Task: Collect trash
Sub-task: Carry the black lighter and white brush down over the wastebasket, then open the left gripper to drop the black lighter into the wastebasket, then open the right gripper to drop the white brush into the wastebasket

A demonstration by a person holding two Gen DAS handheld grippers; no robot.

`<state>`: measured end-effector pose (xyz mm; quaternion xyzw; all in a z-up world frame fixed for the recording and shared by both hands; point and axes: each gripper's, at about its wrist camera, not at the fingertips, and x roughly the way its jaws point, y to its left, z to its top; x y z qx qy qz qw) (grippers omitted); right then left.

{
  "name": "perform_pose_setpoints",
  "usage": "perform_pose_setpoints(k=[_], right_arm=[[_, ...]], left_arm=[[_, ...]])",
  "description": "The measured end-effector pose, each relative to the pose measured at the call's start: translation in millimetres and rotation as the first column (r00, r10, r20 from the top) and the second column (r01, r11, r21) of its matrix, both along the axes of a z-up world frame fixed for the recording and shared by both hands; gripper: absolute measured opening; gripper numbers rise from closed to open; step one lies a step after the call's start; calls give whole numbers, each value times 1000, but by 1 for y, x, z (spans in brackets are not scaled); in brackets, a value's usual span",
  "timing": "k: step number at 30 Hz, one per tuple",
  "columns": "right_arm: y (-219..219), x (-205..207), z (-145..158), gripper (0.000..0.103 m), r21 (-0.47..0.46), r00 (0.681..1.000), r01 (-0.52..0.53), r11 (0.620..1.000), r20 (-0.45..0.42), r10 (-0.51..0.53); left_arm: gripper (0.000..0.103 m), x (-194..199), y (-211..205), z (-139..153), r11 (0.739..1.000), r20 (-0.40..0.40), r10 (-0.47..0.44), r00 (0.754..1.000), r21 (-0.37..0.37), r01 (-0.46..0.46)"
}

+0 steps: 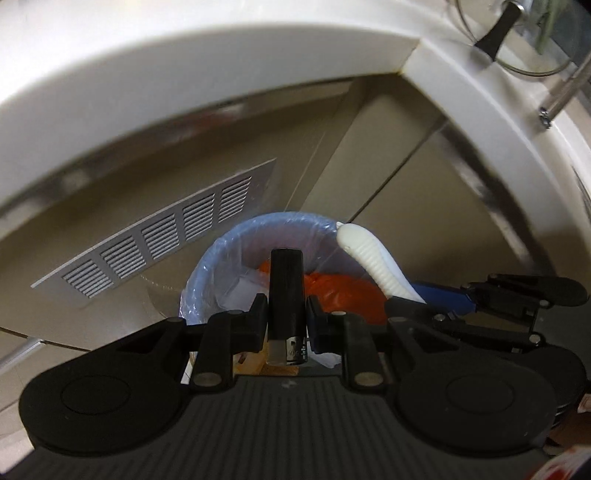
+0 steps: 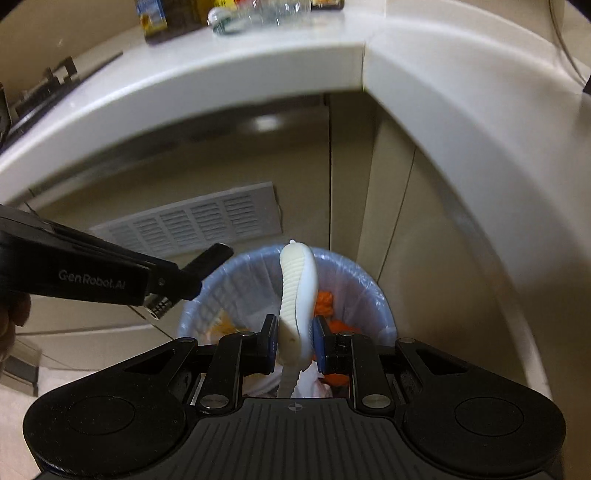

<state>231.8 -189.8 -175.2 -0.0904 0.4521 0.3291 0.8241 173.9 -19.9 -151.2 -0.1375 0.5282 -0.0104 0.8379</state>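
Observation:
My left gripper [image 1: 286, 319] is shut on a black cylinder [image 1: 286, 295] that stands upright between its pads. It hangs over a blue bin [image 1: 207, 266] lined with clear plastic, with orange and white rubbish inside. My right gripper [image 2: 294, 338] is shut on a white ribbed curved piece [image 2: 297, 291], held over the same blue bin [image 2: 369, 291]. In the left wrist view the white piece [image 1: 364, 258] and the right gripper [image 1: 417, 310] show at the right. In the right wrist view the left gripper [image 2: 192, 280] reaches in from the left with the black cylinder [image 2: 210, 258].
The bin stands on the floor in a corner under a white countertop [image 2: 258, 70]. A grey vent grille [image 1: 162, 240] is set in the beige cabinet front behind it. Bottles and jars [image 2: 236, 14] stand on the counter, a black hob [image 2: 40, 92] at its left.

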Motion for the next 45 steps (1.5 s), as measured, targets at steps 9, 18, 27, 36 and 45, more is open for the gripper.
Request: perform_pose_setpoints(k=[9,18,27,36,45], right_arm=[[2,12,-27,20,-17,1000,-8,1000,-12,8],[4,17,-30,20,-26,1000,-12,1000,-19,11],[7,13,-28,20,-18,999,-7,1000,-31,6],[12,17,-26,20,4,998,13,1000,-68,-12],[17,17,-30,20,8,996,16,1000,-86,-15]], left_arm=[[19,16,-3,-25,1000,-8,15,1000,0,-15],[27,22,0,-38,999,-32,22,999,26,-21],[28,4,12,-31,998,-42,51,998,43,-49],[29,-9,17,-29,997,-52,67,996,41,-65],[29,-12,18,-29,997,-52,67,996,41,-65]])
